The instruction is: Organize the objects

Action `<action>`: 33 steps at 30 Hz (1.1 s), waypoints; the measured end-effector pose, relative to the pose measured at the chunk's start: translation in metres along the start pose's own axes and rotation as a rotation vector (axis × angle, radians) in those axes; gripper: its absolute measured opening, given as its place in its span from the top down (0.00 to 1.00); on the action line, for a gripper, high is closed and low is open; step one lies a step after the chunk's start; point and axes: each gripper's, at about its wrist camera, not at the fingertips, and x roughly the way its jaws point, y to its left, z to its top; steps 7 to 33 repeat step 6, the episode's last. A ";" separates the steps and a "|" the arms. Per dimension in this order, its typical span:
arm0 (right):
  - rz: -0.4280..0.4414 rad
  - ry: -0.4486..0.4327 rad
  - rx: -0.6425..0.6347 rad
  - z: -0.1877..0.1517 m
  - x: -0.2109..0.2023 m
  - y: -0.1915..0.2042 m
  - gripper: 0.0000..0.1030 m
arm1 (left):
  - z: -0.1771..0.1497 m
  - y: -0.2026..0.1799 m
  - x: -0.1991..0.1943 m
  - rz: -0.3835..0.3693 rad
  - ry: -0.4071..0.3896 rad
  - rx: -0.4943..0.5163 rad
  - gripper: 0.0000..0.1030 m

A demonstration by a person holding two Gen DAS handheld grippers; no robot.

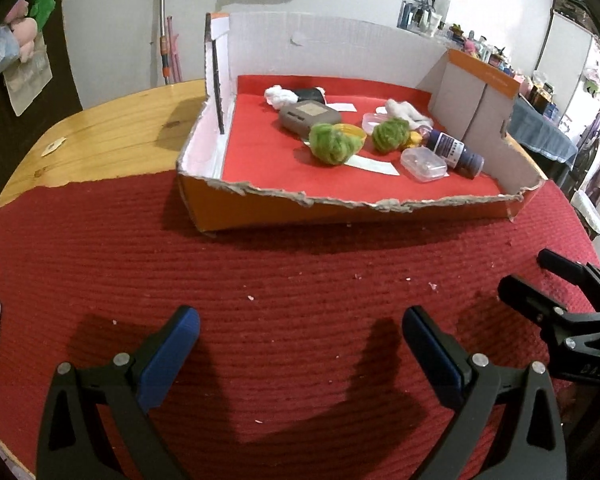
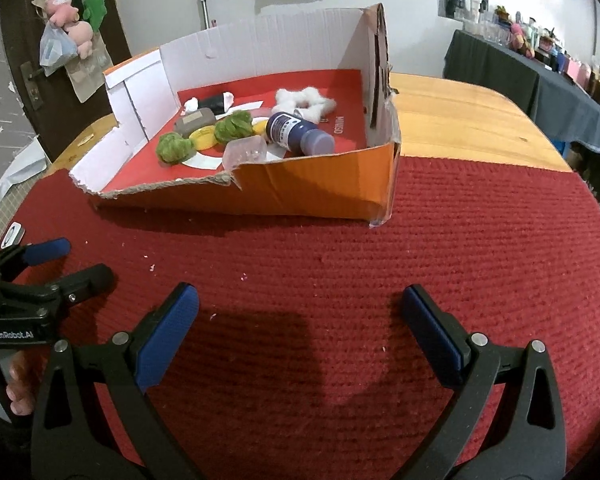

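Cardboard box (image 1: pixel 260 216) stands beyond both empty, spread grippers on red mat (image 1: pixel 300 280).

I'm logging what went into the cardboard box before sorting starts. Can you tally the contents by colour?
Green fuzzy balls: 2
White fluffy pieces: 2
Clear plastic cases: 2
Dark blue bottle: 1
Grey case: 1
Yellow lid: 1
Black item: 1
Total: 10

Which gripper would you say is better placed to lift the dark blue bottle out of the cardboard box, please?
Probably the right gripper. The dark blue bottle lies on its side at the box's right end, nearest that side. The left gripper, equally open and empty, would have to reach across.
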 end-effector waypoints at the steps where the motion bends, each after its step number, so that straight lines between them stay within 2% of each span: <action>1: -0.002 0.002 -0.002 0.000 0.000 0.000 0.00 | 0.000 0.000 0.000 0.002 0.000 0.001 0.00; 33: -0.005 0.005 -0.006 0.001 0.002 0.001 0.00 | -0.001 0.000 0.000 0.010 0.006 -0.005 0.00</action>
